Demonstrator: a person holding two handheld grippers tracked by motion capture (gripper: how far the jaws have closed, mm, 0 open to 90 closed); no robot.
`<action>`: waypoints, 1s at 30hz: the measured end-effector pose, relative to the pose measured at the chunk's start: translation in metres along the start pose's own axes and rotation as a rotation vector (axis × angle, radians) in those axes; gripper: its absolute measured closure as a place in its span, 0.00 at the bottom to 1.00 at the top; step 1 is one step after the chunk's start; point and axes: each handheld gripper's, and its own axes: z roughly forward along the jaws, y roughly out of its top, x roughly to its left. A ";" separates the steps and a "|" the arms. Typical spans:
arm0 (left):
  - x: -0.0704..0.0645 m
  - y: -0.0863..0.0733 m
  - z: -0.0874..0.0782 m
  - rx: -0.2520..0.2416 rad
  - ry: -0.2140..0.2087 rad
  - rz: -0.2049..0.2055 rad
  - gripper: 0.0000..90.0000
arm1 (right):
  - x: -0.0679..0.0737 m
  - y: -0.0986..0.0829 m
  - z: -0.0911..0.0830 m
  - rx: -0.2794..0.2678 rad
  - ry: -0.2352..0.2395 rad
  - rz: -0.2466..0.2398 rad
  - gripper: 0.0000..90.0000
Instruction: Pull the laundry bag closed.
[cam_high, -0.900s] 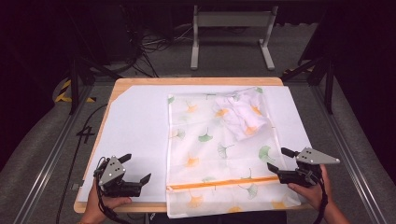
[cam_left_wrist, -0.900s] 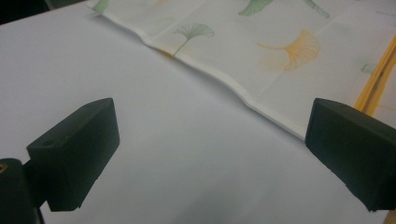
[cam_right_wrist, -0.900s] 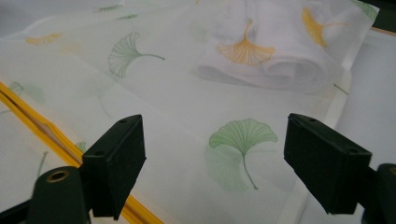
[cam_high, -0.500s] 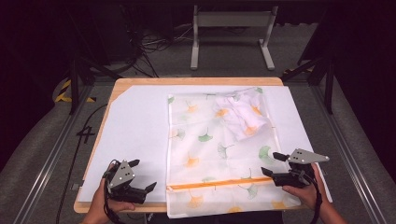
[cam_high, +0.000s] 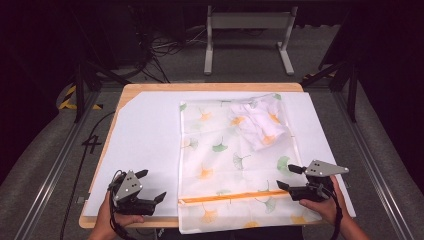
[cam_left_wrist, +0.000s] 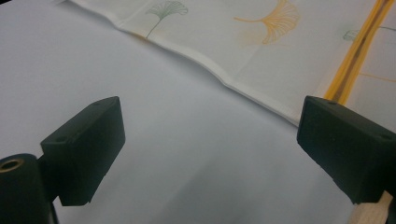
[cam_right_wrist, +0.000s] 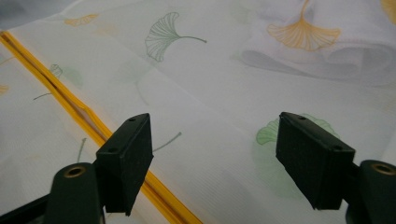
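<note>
Fingers of both grippers spread wide, holding nothing; left gripper (cam_high: 150, 186) nearer leaf-print bag (cam_high: 230, 165) edge than before

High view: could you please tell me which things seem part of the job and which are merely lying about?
Part of the job, judging by where the grippers are:
- leaf-print mesh bag with orange zipper
- folded white cloth inside it
- left gripper, open
- right gripper, open

Lying about:
- white sheet on the table
- cables on the floor
- metal stand
</note>
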 end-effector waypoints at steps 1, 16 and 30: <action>-0.001 0.000 0.001 0.002 -0.007 0.003 0.10 | 0.002 0.001 0.001 -0.001 0.006 0.000 0.31; -0.015 0.005 0.005 -0.021 -0.188 0.081 0.63 | 0.020 0.009 0.018 0.033 0.067 -0.022 0.32; -0.064 0.005 0.013 0.045 -0.339 0.194 0.98 | 0.037 0.023 0.038 0.051 0.120 -0.034 0.36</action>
